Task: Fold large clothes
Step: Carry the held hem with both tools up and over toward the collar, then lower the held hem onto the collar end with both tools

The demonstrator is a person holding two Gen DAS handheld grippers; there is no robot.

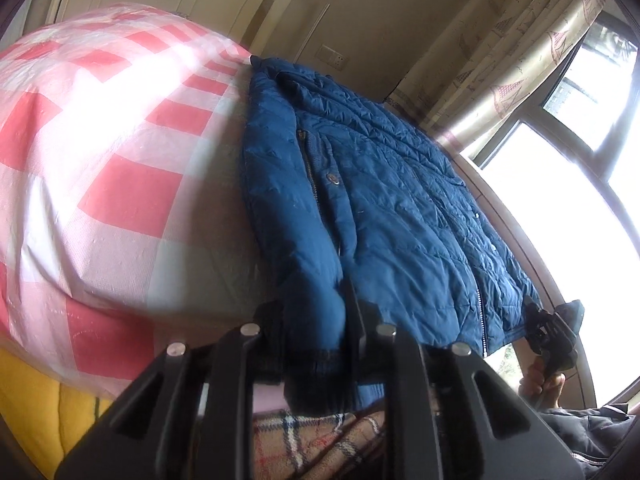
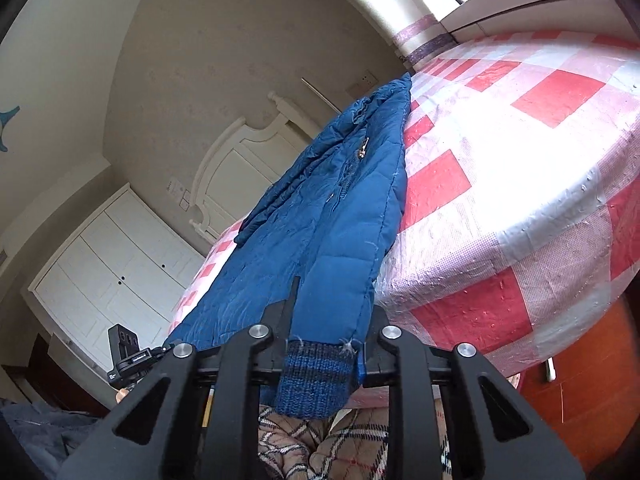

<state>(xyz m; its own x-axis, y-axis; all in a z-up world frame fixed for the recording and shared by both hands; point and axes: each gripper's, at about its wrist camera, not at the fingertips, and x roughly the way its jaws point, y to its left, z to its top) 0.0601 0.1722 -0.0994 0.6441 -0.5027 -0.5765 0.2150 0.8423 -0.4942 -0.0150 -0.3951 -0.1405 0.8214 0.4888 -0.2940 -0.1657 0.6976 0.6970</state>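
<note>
Blue padded jacket (image 1: pixel 380 200) spread across the red-and-white checked bed cover (image 1: pixel 100 152), zip and snap button facing up, hem end hanging off the near edge of the bed. Left gripper (image 1: pixel 312 344) closed on the jacket at a knitted dark cuff (image 1: pixel 316 364), sleeve fabric bunched between the black fingers (image 1: pixel 354 320), only a narrow gap left and that filled with cloth. Right gripper (image 2: pixel 320 344) likewise clamped on the jacket, at a blue striped knit cuff (image 2: pixel 316 376) drooping below the bed edge, one finger (image 2: pixel 294 300) pressed on top of the sleeve. From the left wrist view, right gripper also visible at the far hem corner of the jacket, its pinch unclear there. Plaid fabric (image 1: pixel 320 440) just below the bed edge, under both grippers. Yellow cloth (image 1: pixel 36 408) beside the bed cover, low on the left. White headboard (image 2: pixel 240 160) at the far end of the bed, white cupboard doors (image 2: pixel 116 264) beyond it, patterned curtain (image 1: pixel 512 40) and bright window (image 1: pixel 580 184) on the other side of the bed.
</note>
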